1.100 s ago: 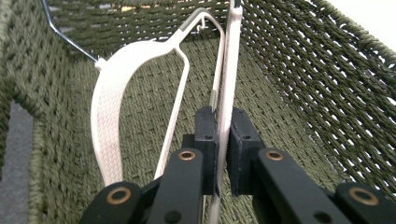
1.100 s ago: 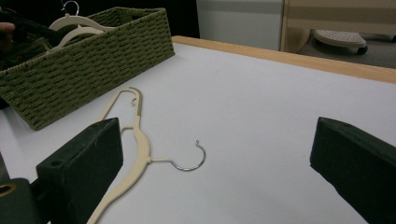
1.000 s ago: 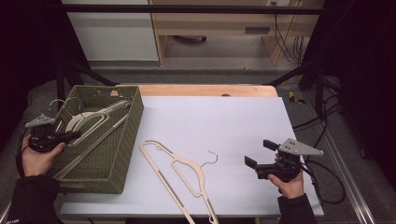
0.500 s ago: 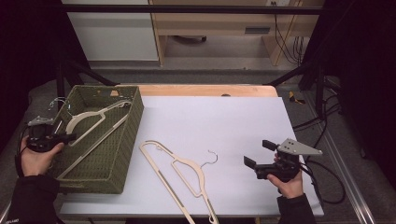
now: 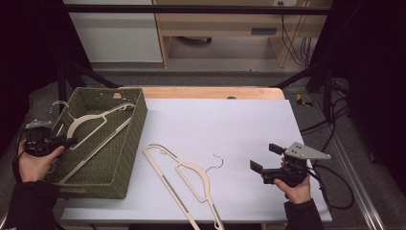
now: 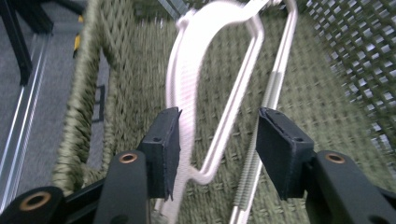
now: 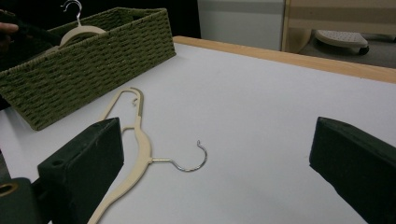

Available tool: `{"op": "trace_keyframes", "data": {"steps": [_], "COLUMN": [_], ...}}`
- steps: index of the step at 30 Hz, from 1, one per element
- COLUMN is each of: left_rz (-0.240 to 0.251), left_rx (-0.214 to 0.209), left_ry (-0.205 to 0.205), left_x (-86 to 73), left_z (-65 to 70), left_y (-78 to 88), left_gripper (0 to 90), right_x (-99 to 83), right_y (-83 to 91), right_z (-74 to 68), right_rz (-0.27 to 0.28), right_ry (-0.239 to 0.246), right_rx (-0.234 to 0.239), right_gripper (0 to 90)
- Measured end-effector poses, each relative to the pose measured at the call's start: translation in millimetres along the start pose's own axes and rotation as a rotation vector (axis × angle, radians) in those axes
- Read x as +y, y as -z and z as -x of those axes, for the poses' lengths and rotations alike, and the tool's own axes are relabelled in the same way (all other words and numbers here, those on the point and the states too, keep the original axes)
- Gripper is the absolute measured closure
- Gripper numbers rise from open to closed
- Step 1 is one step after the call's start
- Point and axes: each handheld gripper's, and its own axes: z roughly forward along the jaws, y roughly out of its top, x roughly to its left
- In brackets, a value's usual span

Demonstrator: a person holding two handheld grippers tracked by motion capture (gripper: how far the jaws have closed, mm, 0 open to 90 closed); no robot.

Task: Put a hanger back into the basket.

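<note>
A cream hanger [image 5: 91, 122] with a metal hook lies slanted inside the green woven basket [image 5: 128, 143] at the table's left. My left gripper [image 5: 71, 141] is at the basket's left rim. It is open, and the hanger [image 6: 212, 88] runs between and beyond the pads, close beside the left pad [image 6: 166, 149]. A second cream hanger [image 5: 184, 175] lies flat on the white table, hook toward the right. My right gripper [image 5: 261, 158] hovers open just right of that hanger [image 7: 140, 140], with nothing between its pads.
The white tabletop [image 5: 225, 124] has a wooden strip along its far edge. Black frame posts stand at both sides, and cables hang off the right edge. The basket [image 7: 93, 56] rises well above the tabletop.
The hanger in the basket has settled a little lower, and my left gripper has edged slightly back to the left. The right gripper has stayed put.
</note>
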Motion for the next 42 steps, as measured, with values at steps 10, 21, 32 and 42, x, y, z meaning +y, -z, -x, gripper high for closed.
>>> {"op": "trace_keyframes", "data": {"steps": [10, 21, 32, 42], "left_rz": [0.208, 0.356, 0.380, 0.318], "left_rx": [-0.108, -0.289, -0.445, -0.533], "left_ry": [-0.083, -0.204, -0.287, -0.362], "left_x": [19.3, 33.4, 26.7, 16.3], "left_z": [44.6, 123.3, 205.8, 264.7], "left_y": [33.6, 53.2, 40.5, 11.8], "left_gripper": [35.6, 23.5, 11.8, 11.2], "right_x": [1.0, 0.9, 0.2, 0.1], "right_y": [2.6, 1.2, 3.0, 3.3], "right_z": [-0.4, -0.3, 0.7, 0.2], "right_rz": [0.013, 0.017, 0.024, 0.024], "right_ry": [-0.004, -0.006, -0.009, -0.008], "right_rx": [-0.008, -0.015, -0.017, -0.017], "right_gripper": [3.6, 3.4, 3.3, 3.3]}}
